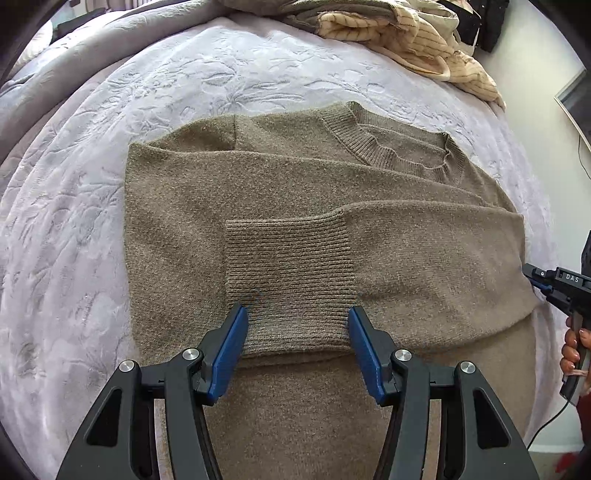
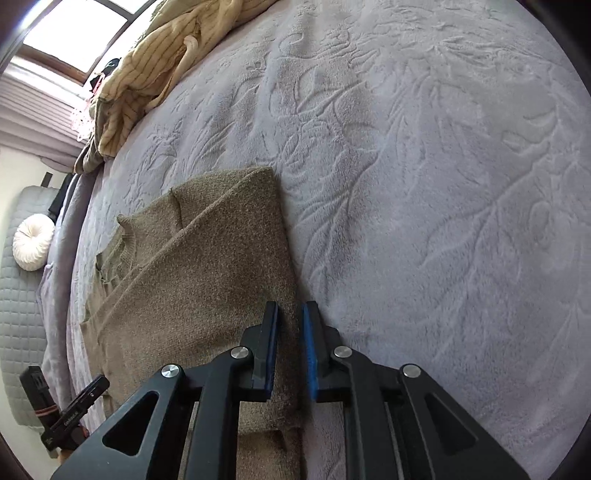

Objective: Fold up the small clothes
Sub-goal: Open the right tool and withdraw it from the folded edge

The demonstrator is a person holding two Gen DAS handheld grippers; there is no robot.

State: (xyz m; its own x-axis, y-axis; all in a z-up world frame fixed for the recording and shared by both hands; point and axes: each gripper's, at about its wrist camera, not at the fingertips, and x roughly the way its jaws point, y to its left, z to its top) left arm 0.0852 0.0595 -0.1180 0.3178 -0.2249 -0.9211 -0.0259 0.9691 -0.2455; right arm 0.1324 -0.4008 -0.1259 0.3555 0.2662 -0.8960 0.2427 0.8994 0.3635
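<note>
The left gripper (image 1: 297, 314) stands spread astride the sweater's (image 1: 184, 229) folded cuff (image 1: 288, 266); the right gripper (image 2: 290, 314) seemingly pinches the sweater's edge on the bed (image 2: 443, 184).

A bedroom in a home; the work surface is a bed (image 2: 424, 155) spread with a plush lilac blanket (image 1: 221, 77) embossed with a leafy pattern; a heap of striped cream clothing (image 1: 417, 40) lies crumpled at its far end; a round white pleated cushion (image 2: 33, 242) rests on a grey quilted pad (image 2: 18, 325) beside the bed; a window (image 2: 85, 33) with a dark frame lets in daylight above pale lilac pleated curtains (image 2: 33, 110); plain light walls (image 1: 532, 107) close the room.
</note>
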